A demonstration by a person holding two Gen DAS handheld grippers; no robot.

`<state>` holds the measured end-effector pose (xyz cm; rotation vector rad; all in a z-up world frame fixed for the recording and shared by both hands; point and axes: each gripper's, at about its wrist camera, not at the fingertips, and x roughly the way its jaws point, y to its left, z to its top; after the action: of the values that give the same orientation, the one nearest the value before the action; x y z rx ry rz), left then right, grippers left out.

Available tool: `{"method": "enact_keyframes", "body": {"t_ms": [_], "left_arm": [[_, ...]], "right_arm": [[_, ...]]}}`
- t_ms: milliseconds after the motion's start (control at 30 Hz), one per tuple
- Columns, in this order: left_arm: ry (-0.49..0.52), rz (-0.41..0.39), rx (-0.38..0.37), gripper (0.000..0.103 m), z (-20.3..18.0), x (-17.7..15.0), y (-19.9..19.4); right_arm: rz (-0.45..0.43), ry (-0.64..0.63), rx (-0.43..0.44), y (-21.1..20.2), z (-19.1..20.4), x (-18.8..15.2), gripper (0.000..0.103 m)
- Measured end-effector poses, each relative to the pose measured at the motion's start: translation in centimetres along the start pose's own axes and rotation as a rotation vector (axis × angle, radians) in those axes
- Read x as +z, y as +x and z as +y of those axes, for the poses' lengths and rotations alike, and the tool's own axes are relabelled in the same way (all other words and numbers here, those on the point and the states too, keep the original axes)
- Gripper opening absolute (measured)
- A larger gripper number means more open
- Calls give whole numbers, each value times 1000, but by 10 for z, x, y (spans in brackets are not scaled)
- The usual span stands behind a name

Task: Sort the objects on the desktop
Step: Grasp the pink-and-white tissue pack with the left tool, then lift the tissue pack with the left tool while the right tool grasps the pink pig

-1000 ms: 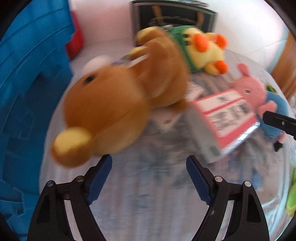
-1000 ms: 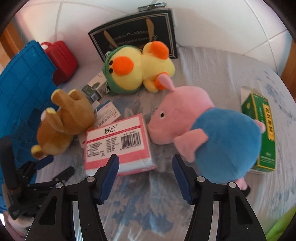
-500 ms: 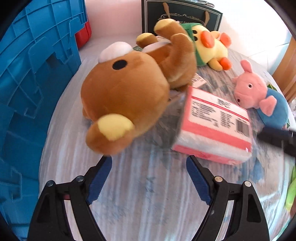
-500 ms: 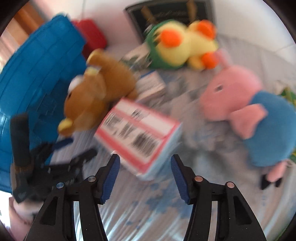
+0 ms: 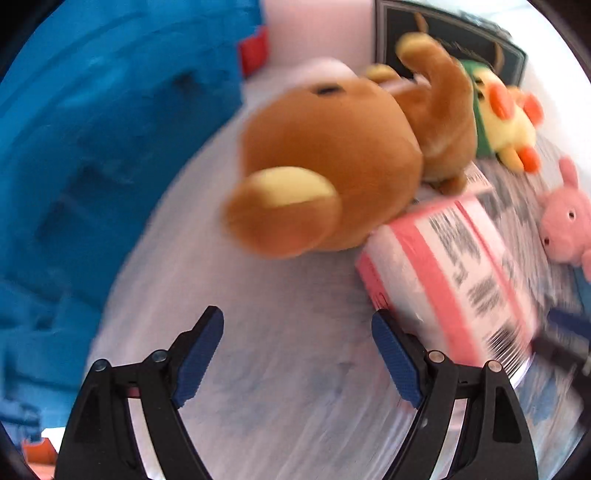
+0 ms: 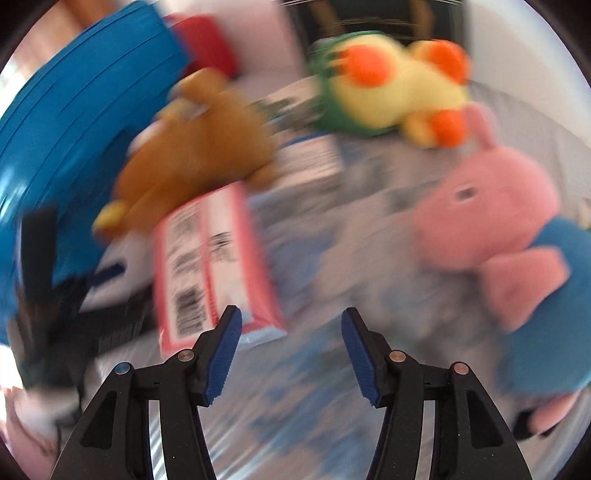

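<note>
Three plush toys here: a brown bear [image 5: 332, 155] lying on its side, a yellow duck in a green hood [image 6: 391, 85] further back, and a pink pig in a blue top [image 6: 517, 258] off toward the right edge of the counter [image 5: 277, 369]. One pink and white barcoded pack [image 5: 454, 273] sits mid-counter, its far end touching the bear. At least one smaller white box [image 6: 310, 162] lies behind it, between the bear and the duck; too blurry to count more. One big blue plastic crate [image 5: 92, 147] stands along the left edge, a red case [image 6: 207, 44] behind it near the back left corner, and one dark framed board [image 5: 406, 29] leans on the wall at the back. The counter has a pale cloth with a faded blue flower print, and the walls are plain white. Left gripper [image 5: 297, 354] is spread wide over bare cloth, holding nothing, the pack just beside its right finger. Right gripper [image 6: 291, 354] is roughly half open and also empty, the pack's near corner just past its left finger.
</note>
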<state>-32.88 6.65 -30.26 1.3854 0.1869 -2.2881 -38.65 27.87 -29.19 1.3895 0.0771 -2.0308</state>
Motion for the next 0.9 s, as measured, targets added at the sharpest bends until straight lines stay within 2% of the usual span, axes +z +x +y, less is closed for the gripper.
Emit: {"method": "enact_keyframes", "body": {"t_ms": [67,133,200,267,300,333,400,467,533,633,700,800,900], "left_arm": [[-8,-9,-25,84,1,-4,-20],[1,-21,-69,84,-7,-7,-40],[21,-15,-103,84,-21,-8,-51],[36,11,-129,84,-36,-6,-53],[39,28,-132,84,-44,-4,-50],[37,53,-134,84,-55,-2,-44],[32,130,-133,84,-69,-1,-29],[12,151,-155,94,-83,0,-20],[17,180,-152,98,-89,3,-12],[41,257,-114,98,-98,1,14],[39,238,-114,94,-98,-1,14],[61,171,-164,93,-101,2,-5],[169,16,-143,93,-113,6,-42]], "right_arm": [[11,-9,60,-3,13,-10,57],[6,-18,65,-13,21,-21,57],[-15,-12,13,-30,18,-31,60],[-33,13,-34,-49,7,-39,71],[-44,34,-67,-59,-4,-43,82],[-58,54,-105,-66,-16,-42,87],[-81,82,-187,-85,-35,-42,88],[-91,107,-259,-101,-56,-42,92],[-95,127,-308,-109,-72,-38,96],[-98,154,-363,-120,-96,-37,99],[-94,168,-391,-119,-112,-33,99],[-92,173,-425,-118,-126,-28,99],[-118,177,-431,-109,-137,-16,99]]}}
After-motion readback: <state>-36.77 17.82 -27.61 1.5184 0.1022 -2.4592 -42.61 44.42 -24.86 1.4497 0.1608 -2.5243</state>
